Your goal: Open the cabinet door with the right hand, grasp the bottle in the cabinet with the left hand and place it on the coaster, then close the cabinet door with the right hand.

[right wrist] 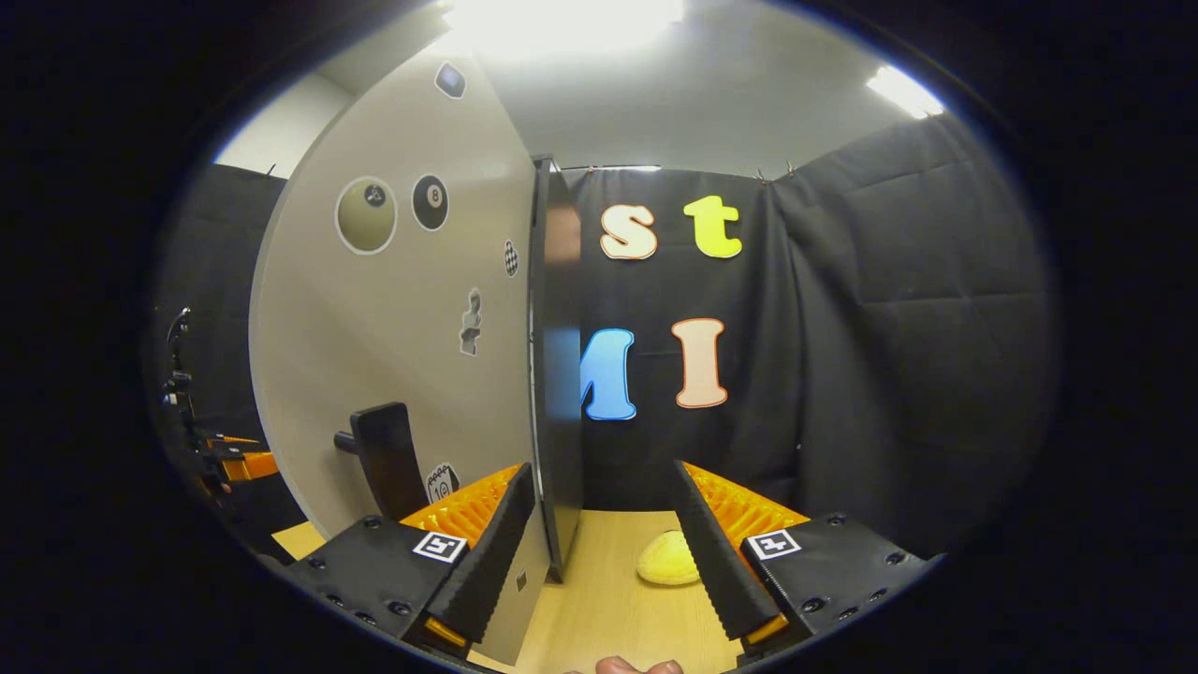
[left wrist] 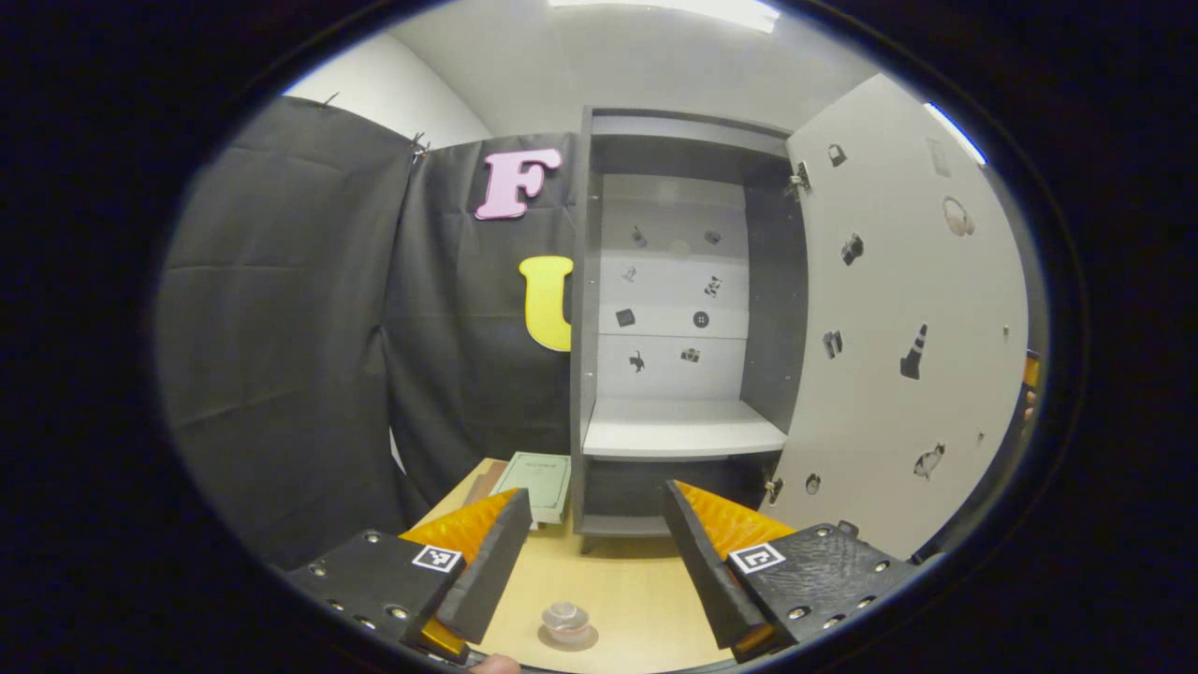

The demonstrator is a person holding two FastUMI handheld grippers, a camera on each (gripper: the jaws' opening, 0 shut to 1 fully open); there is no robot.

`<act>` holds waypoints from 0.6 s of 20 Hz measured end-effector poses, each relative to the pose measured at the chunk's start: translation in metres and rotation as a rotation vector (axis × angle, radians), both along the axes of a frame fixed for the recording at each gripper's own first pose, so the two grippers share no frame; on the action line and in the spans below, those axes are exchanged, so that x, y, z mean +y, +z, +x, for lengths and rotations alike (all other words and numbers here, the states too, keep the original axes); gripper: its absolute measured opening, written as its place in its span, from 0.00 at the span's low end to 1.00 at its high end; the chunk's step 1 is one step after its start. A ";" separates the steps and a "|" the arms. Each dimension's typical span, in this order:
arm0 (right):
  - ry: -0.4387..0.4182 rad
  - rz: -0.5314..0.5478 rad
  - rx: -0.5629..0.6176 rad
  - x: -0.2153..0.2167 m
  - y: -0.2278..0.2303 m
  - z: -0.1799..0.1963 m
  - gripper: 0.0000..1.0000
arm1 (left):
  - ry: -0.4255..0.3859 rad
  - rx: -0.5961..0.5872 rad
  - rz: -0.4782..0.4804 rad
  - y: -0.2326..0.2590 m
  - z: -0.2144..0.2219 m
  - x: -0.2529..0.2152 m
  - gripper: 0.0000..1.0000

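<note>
Left gripper [left wrist: 596, 562] spread wide, holding nothing; bottle [left wrist: 566, 620] stands on the coaster [left wrist: 568, 639] on the table [left wrist: 636, 590], just below and between its fingers. Right gripper [right wrist: 599, 552] wide, straddling the open cabinet door [right wrist: 552, 374] edge.
</note>
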State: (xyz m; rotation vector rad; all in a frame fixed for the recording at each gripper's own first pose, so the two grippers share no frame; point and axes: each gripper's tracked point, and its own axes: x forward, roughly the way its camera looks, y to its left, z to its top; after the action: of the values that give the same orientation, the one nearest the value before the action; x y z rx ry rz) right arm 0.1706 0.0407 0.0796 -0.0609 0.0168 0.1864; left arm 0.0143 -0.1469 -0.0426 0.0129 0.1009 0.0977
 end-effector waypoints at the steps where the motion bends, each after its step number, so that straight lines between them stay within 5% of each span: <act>1: 0.012 0.000 0.001 0.002 0.000 0.001 0.93 | 0.004 -0.001 -0.010 -0.002 0.001 -0.003 0.88; 4: 0.053 0.027 0.025 0.016 -0.003 0.000 0.93 | -0.004 -0.020 -0.030 0.002 0.004 -0.005 0.88; 5: 0.053 0.016 0.008 0.015 0.002 -0.002 0.85 | -0.008 -0.027 -0.033 0.003 0.006 -0.001 0.86; 7: 0.056 0.000 -0.060 0.021 0.022 -0.004 0.91 | -0.044 -0.040 -0.037 0.005 0.010 0.004 0.90; 8: 0.053 0.006 -0.084 0.023 0.029 -0.007 0.82 | -0.057 -0.043 -0.035 0.006 0.012 0.009 0.88; 12: 0.017 0.068 -0.048 0.044 0.020 -0.013 0.90 | -0.096 -0.036 -0.039 0.006 0.018 0.037 0.86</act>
State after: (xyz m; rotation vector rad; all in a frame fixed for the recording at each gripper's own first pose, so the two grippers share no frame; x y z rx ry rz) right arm 0.1578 0.0850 0.1000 0.0020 -0.0377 0.2021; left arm 0.0326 -0.1096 -0.0370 -0.0233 0.0657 0.0003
